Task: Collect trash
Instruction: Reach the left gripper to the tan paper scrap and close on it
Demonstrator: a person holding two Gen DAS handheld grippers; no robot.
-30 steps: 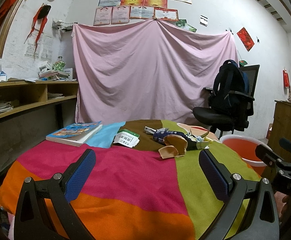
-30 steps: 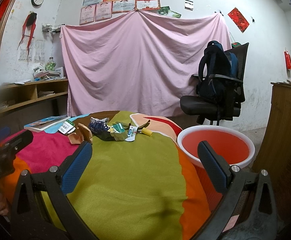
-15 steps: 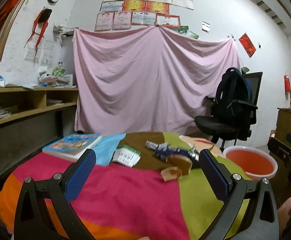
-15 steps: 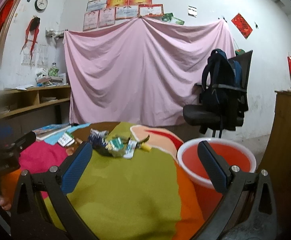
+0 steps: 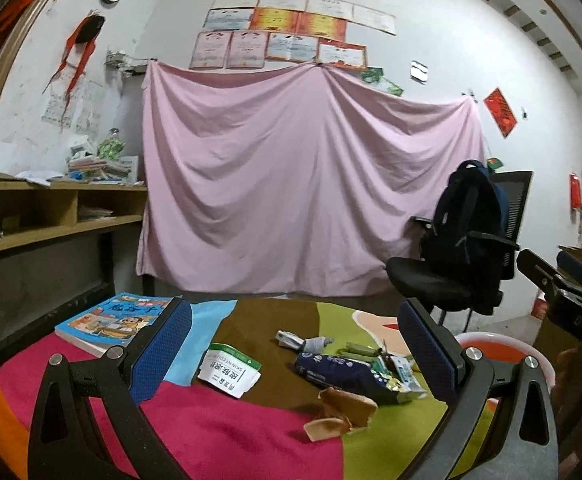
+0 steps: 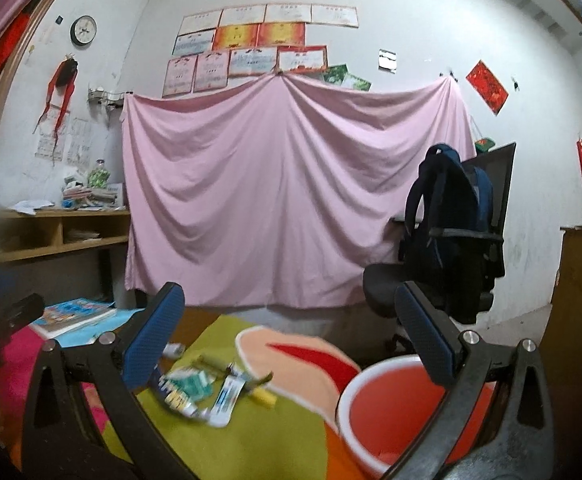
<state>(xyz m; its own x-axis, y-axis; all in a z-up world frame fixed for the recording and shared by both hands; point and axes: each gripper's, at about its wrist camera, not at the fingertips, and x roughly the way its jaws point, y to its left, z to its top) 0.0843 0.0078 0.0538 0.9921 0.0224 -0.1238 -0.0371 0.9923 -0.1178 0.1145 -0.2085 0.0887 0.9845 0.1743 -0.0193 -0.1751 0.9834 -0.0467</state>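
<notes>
While the dark blue wrapper (image 5: 337, 374) lies lengthwise left-to-right among litter on the tabletop (image 5: 227, 440), it sits ahead and slightly right of the left claw (image 5: 295, 354), the nearer one; both claws gape empty, the right claw (image 6: 291, 344) nearer the red basin (image 6: 395, 412).

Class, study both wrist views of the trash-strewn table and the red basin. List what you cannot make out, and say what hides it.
- Red plastic basin, left wrist view: mostly hidden behind the left gripper's right finger.
- Small wrappers, right wrist view: motion-blurred; print unreadable.
- Dark blue snack bag, left wrist view: far end hidden by that finger.
- Basin's near rim, right wrist view: cut off by the right gripper.
</notes>
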